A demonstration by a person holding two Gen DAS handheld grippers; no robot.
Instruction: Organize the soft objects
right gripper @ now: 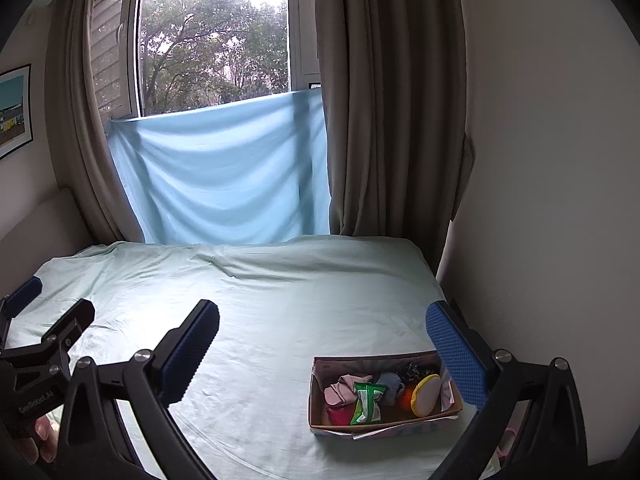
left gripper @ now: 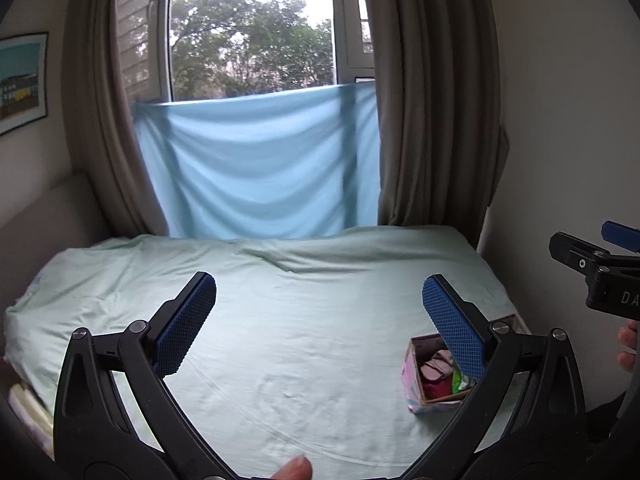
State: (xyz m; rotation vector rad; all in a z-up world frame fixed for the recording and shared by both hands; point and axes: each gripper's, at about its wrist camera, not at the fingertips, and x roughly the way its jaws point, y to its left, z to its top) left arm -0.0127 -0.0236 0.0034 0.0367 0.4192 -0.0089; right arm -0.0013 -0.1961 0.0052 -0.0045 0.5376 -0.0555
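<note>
A cardboard box sits on the bed near its right front corner. It holds several soft objects: a pink cloth, a green packet, a grey-blue cloth and a yellow round pad. The box also shows in the left wrist view, partly behind my left gripper's right finger. My left gripper is open and empty above the bed's middle. My right gripper is open and empty, above and just behind the box.
The bed has a pale green sheet. A light blue cloth hangs over the window, with brown curtains on both sides. A white wall runs along the bed's right side. Folded white items lie at the bed's left edge.
</note>
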